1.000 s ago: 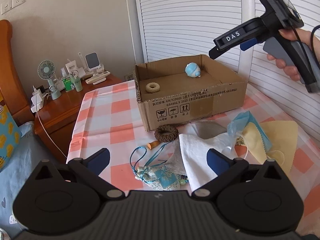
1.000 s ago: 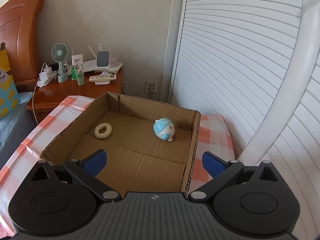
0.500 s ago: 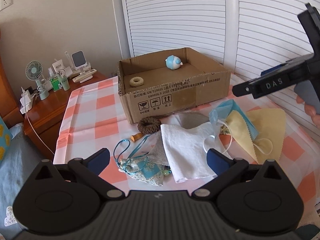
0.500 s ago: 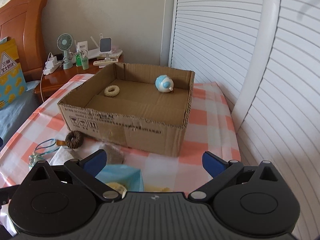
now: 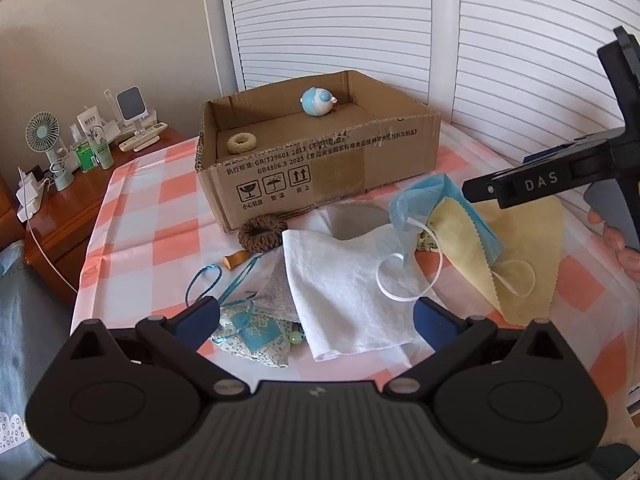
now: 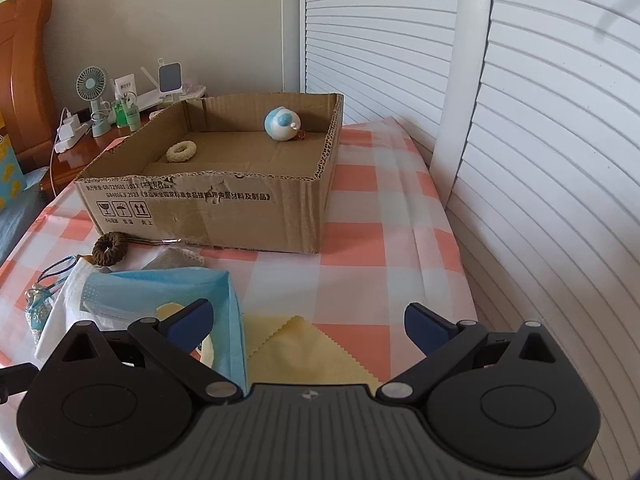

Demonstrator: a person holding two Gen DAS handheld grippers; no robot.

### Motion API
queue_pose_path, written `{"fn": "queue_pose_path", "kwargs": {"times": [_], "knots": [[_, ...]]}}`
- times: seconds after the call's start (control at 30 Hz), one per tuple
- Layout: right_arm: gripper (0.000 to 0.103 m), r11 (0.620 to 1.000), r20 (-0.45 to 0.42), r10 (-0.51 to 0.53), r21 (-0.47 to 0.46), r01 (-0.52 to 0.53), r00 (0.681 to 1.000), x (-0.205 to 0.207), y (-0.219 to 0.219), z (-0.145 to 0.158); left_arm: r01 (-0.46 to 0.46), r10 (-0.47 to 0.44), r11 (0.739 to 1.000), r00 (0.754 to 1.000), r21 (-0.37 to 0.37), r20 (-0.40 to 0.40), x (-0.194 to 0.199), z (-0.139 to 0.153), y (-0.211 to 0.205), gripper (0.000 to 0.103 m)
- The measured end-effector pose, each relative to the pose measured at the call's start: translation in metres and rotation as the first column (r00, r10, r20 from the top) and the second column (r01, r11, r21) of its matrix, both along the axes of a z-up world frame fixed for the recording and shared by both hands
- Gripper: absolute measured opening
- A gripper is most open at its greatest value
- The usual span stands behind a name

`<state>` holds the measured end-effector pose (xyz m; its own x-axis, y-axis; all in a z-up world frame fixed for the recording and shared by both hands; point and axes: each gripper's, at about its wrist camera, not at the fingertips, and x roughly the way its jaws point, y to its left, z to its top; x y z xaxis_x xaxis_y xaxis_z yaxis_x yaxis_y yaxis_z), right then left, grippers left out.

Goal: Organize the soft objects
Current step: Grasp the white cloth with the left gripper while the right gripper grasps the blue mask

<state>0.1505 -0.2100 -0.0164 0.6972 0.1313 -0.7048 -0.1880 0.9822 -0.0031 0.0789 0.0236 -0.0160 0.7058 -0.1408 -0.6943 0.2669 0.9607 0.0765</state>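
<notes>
In the left wrist view, the left hand-held gripper (image 5: 316, 316) hung open above a white cloth (image 5: 344, 280) near the table's (image 5: 132, 216) front edge. In the right wrist view, the right hand-held gripper (image 6: 308, 322) gaped empty over a yellow cloth (image 6: 304, 348), beside a blue face mask (image 6: 168, 288); the cardboard box (image 6: 208, 212) held a blue-and-white plush toy (image 6: 281, 124) and a cream ring (image 6: 181, 151).

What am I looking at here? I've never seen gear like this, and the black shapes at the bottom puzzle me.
Those black shapes are tools: a person holds a hand-held gripper in each hand, each with its own camera looking along two blue-tipped fingers. One picture comes from the left hand-held gripper, the other from the right hand-held gripper. Both are open and hold nothing. On the checked tablecloth stands a cardboard box containing a blue plush toy and a cream ring. In front lie a white cloth, blue face mask, yellow cloth and brown scrunchie.
</notes>
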Motion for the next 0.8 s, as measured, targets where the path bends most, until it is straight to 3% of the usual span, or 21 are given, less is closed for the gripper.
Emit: {"fn": "queue_pose_path", "kwargs": {"times": [0.2,0.4,0.47,0.57,0.8], "knots": [[0.098,0.999,-0.038,0.038,-0.004,-0.038,0.999,0.014,0.009,-0.018,0.007,-0.006,1.000,0.999,0.008,-0.033,0.013,-0.008,-0.005,0.102],[0.066,0.996,-0.038,0.093,0.002,-0.093,0.995,0.015,0.022,-0.025,0.014,-0.014,1.000,0.999,0.007,-0.049,0.021,-0.013,-0.008,0.102],[0.044,0.992,-0.033,0.126,0.012,-0.126,0.991,0.014,0.025,-0.025,0.017,-0.017,1.000,0.998,0.007,-0.055,0.024,-0.014,-0.009,0.102],[0.021,0.985,-0.043,0.174,0.024,-0.174,0.984,0.012,0.029,-0.024,0.025,-0.024,1.000,0.998,0.006,-0.059,0.024,-0.016,-0.009,0.103],[0.015,0.993,-0.019,0.122,0.006,-0.122,0.992,0.010,0.022,-0.019,0.048,-0.048,0.999,0.997,0.001,-0.059,0.025,-0.018,-0.014,0.102]]}}
